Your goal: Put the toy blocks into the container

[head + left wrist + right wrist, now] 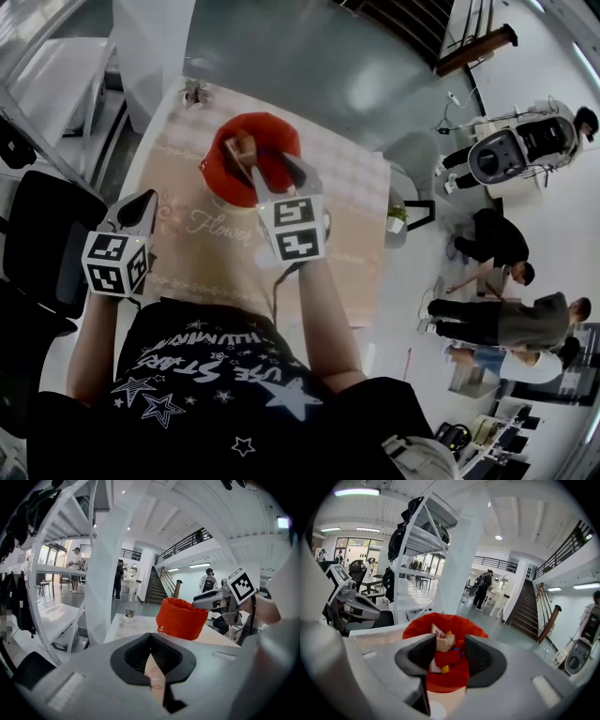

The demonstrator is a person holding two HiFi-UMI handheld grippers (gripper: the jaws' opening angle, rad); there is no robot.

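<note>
My right claw [450, 649] hangs open over the red container [415, 626] on the tabletop [178, 178], where the toy blocks [440, 639] lie piled, which I judge light, hard, best pinched across flat opposite faces; my left claw [151, 638] is closed, empty.

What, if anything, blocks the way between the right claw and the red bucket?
Nothing visible does. The right gripper hangs open-jawed directly above the red container, whose mouth is uncovered; toy blocks lie inside.
</note>
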